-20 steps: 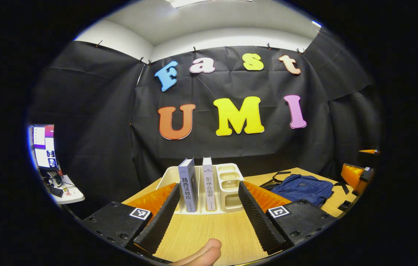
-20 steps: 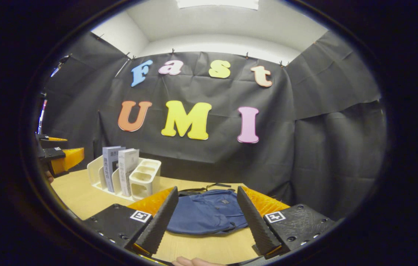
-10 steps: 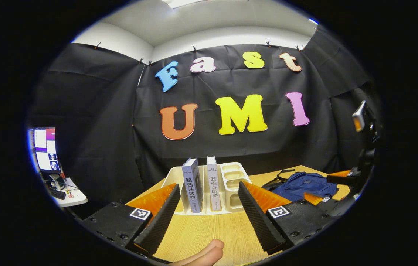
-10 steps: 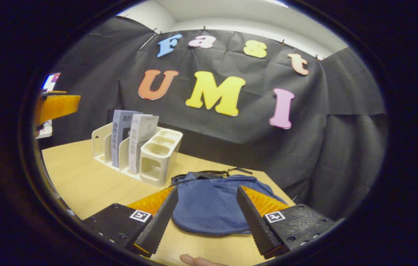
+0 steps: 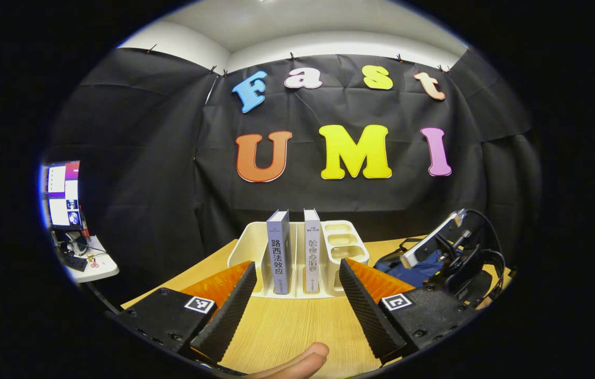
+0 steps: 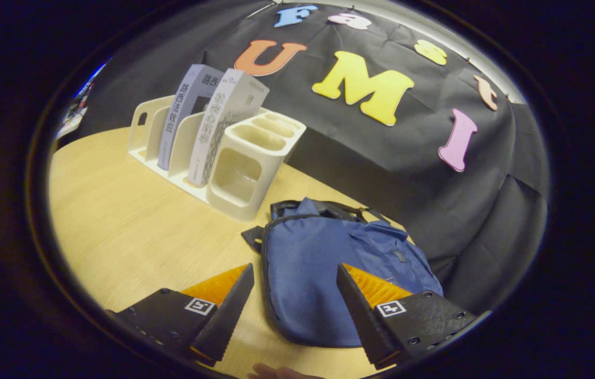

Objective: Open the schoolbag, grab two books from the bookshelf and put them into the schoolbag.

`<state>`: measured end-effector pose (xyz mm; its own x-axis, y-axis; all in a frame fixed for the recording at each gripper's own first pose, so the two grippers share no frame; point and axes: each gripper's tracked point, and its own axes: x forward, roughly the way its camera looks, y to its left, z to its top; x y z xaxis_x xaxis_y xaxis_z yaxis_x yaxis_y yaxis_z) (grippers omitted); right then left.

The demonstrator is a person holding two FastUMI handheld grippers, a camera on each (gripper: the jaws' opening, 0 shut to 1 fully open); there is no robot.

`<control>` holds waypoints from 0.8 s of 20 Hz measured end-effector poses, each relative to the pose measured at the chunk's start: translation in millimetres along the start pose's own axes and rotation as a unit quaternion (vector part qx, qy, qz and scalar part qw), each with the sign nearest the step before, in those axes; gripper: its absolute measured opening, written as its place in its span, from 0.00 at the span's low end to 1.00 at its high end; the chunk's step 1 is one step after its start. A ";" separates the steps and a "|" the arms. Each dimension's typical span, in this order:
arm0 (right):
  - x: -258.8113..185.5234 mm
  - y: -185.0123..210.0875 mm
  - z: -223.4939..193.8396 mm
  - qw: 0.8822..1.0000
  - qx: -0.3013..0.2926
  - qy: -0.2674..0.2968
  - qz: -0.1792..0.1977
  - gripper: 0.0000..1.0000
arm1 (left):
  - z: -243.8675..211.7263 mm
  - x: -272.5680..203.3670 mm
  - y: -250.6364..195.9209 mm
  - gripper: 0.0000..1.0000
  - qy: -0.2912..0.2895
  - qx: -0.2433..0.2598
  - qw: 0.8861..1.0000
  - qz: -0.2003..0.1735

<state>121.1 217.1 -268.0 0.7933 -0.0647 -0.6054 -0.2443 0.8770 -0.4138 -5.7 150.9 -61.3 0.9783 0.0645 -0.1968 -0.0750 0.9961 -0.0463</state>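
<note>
The left hand-held gripper (image 5: 294,302) is seen held wide open above the bench (image 5: 297,326), with nothing between its fingers. In the left gripper view, the bookshelf (image 5: 249,252) is located at 12 o'clock from the fingers, standing on the bench near the booth wall. Two books are held upright in its slots, spines facing the camera: a grey book (image 5: 279,251) on the left and a white book (image 5: 312,250) just beside it on the right. Open cubbies (image 5: 343,243) are noted at the right end of the bookshelf. A fingertip (image 5: 302,363) is seen at 6 o'clock. A side table with a monitor (image 5: 60,193) is seen at 9 o'clock. The right hand-held gripper (image 6: 294,305) is likewise held wide open and empty, poised over the near edge of the schoolbag (image 6: 323,268). The schoolbag is found lying flat on the bench (image 6: 118,221), apparently zipped closed, straps toward the wall. In the right gripper view, the bookshelf (image 6: 234,173) is located at 11 o'clock from the schoolbag, near it but apart, with both books (image 6: 226,116) in place. In the left gripper view, the schoolbag (image 5: 423,263) is seen at 3 o'clock, partly hidden behind the right hand-held gripper's body and cables (image 5: 460,258).
</note>
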 end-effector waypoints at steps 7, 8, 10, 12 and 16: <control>22.7 -7.7 -1.8 0.995 -0.063 0.040 -0.059 0.99 | -19.9 9.5 -5.8 0.99 0.036 -0.020 0.999 -0.013; 21.7 -9.3 2.8 0.995 -0.069 0.036 -0.067 0.99 | -19.5 10.5 -5.1 0.99 0.036 -0.021 0.999 -0.012; 19.5 -13.2 7.7 0.993 -0.080 0.031 -0.085 0.93 | -21.1 11.2 -3.8 0.99 0.038 -0.024 0.999 -0.008; 23.2 -10.2 12.0 0.992 -0.086 0.031 -0.092 0.93 | -21.2 11.8 -3.8 0.99 0.042 -0.030 0.999 -0.007; 34.2 -12.7 11.3 0.993 -0.056 0.053 -0.089 0.62 | -21.6 12.6 -1.1 0.99 0.041 -0.024 0.999 -0.002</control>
<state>157.6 209.1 -275.8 0.7682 -0.2680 -0.5815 -0.1707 0.7896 -0.5894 2.5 149.2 -84.9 0.9594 0.0542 -0.2766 -0.0831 0.9921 -0.0940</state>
